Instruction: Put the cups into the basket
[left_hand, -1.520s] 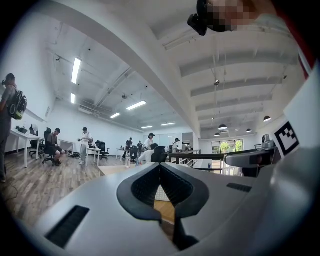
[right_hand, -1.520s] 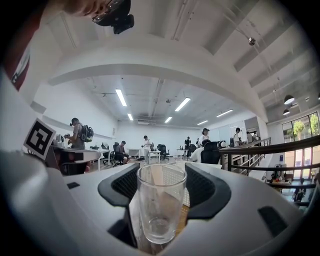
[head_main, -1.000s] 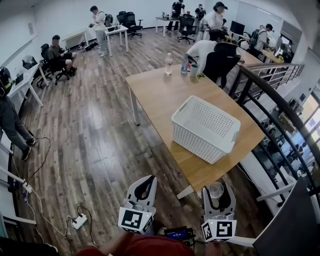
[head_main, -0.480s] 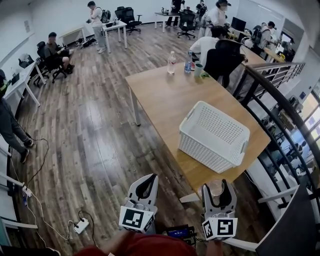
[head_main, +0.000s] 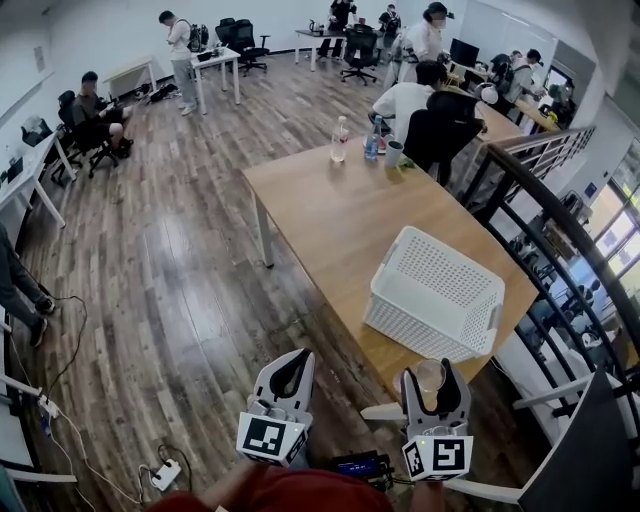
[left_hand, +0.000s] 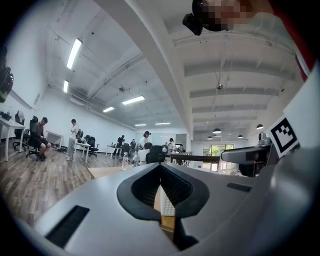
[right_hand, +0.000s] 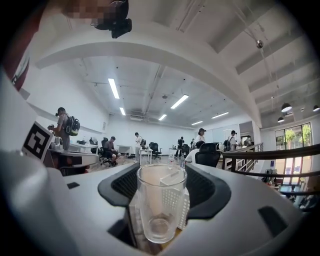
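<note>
- wooden table (head_main: 330, 210), long, light top
- two bottles (head_main: 339, 140) upright near table's far end
- black office chair (head_main: 440, 130) at that end, person seated
- dark railing (head_main: 560, 230) beside table
- power strip (head_main: 165, 470) on plank floor (head_main: 170, 270)

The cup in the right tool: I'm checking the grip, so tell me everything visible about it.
The cup is a clear, smooth-walled tumbler, glass or plastic, empty and upright. The right tool grips its sides between dark ribbed jaws. It hangs by the near edge of the table, short of the white basket.
</note>
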